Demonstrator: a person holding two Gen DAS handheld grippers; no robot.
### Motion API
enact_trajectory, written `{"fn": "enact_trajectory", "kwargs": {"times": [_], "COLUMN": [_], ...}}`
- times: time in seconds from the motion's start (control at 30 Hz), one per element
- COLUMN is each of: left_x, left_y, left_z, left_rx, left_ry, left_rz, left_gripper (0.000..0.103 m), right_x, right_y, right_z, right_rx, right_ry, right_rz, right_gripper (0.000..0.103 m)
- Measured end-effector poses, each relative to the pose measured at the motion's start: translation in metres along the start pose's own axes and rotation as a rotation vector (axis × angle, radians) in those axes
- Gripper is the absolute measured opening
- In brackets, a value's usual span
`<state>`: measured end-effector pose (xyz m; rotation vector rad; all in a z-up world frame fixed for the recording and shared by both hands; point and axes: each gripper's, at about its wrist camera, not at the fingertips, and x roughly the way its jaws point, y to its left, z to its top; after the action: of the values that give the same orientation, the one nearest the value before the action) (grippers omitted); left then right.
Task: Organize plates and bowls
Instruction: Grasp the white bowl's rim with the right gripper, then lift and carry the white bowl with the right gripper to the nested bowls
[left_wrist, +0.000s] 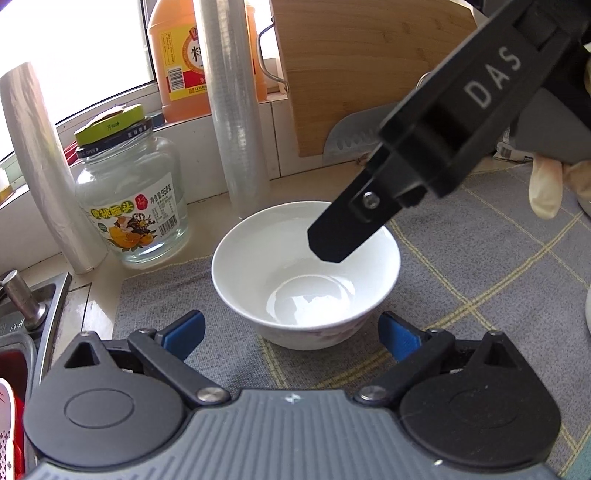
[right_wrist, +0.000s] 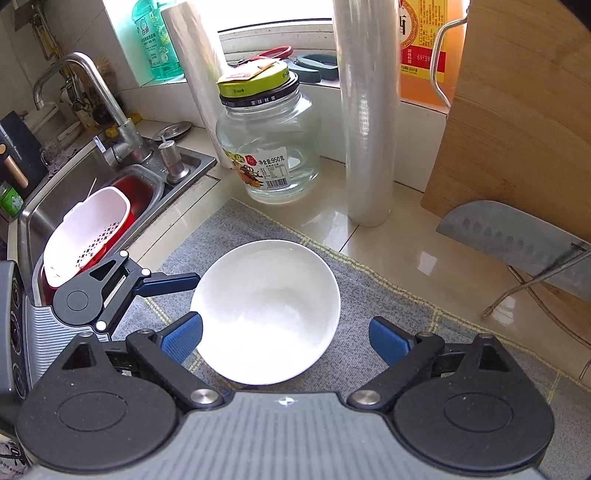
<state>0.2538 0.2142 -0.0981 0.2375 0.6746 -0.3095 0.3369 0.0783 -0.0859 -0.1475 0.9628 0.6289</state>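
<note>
A round white ceramic bowl (left_wrist: 306, 275) stands upright on a grey woven mat with yellow check lines (left_wrist: 480, 266), and both tongs are gathered round it, so the step in hand looks like the approach for picking this bowl up. The left gripper (left_wrist: 291, 334) hangs just short of the bowl's near side, its blue-padded jaws spread wide with nothing between them and the bowl lying just beyond the tips; it is released. The right gripper (right_wrist: 286, 338) points steeply down over the bowl (right_wrist: 265, 312); its jaws stand apart, the left pad appears to be at or just against the rim and the right pad is clear of it, so it grasps nothing yet. In the left wrist view one black finger of the right gripper (left_wrist: 343, 236) reaches in over the far part of the rim, above the hollow. Beyond the tongs stand a clear glass jar with a yellow-green lid (right_wrist: 267, 147), a tall roll of clear cling film (right_wrist: 367, 122) and a leaning bamboo cutting board (right_wrist: 517, 122); to the left of the left gripper is a steel sink (right_wrist: 74, 184). I judge that the next move calls for setting one finger inside the wall and one outside, then clenching on the rim squarely enough that the smooth glazed edge does not slip or tip. No plates or second bowl show, so where it goes cannot be told.
</note>
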Motion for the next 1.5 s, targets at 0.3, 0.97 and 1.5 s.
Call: {"fn": "enact_trajectory", "kwargs": {"times": [0.3, 0.97, 1.5], "left_x": [0.005, 0.007, -0.031], "left_y": [0.001, 0.001, -0.023], "left_z": [0.0, 0.004, 0.01], "left_rx": [0.003, 0.027, 0.053], "left_ry": [-0.009, -0.003, -0.001], "left_rz": [-0.037, -0.064, -0.106], "left_gripper": [0.092, 0.09, 0.09], "right_x": [0.024, 0.028, -0.019], "right_y": [-0.001, 0.002, 0.014], "right_z": [0.008, 0.009, -0.013], "right_rx": [-0.015, -0.021, -0.024], "right_ry": [0.035, 0.05, 0.027], "right_rz": [0.021, 0.027, 0.033], "right_gripper": [0.088, 0.082, 0.082]}}
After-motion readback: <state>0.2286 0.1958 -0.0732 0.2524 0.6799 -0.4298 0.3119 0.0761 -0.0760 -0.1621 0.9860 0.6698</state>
